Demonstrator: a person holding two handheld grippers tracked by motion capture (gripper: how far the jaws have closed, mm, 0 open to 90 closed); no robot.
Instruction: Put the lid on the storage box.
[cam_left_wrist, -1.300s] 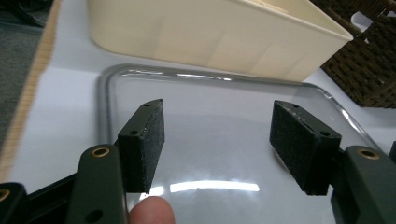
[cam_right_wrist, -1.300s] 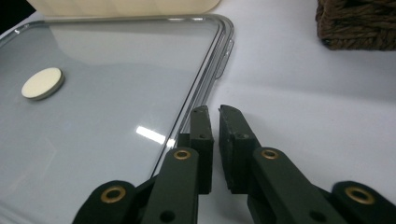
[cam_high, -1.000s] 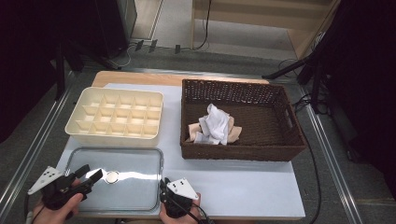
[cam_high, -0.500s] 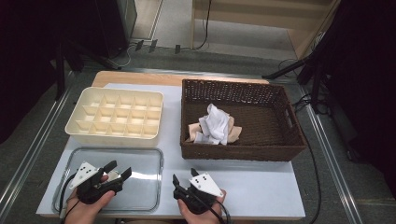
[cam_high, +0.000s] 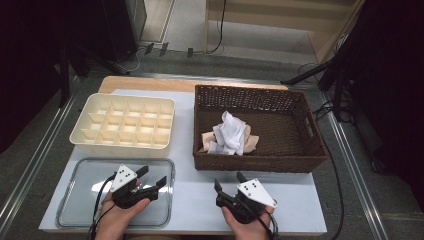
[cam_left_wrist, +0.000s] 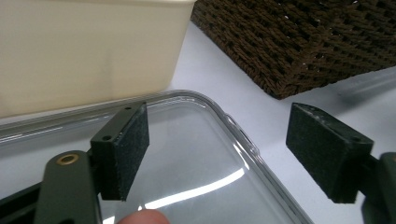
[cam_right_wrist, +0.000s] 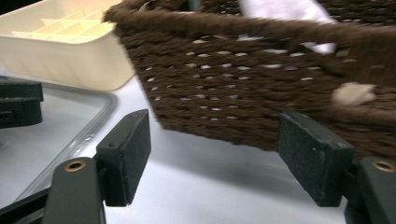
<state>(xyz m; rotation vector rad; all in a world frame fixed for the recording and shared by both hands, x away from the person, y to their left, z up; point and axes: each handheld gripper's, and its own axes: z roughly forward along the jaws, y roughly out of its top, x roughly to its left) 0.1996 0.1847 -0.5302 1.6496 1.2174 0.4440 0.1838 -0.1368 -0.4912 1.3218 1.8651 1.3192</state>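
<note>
Tongs on the left gripper have just been spreading wide, nothing between them, above the clear tray; the right gripper has just been spreading too, nothing held, facing the brown basket on the white table

The tray is clear, glossy plastic that catches the light. The divided box looks like smooth, matt cream plastic. The basket is rough dark-brown wicker holding soft cloths. The tabletop looks smooth and matt.
</note>
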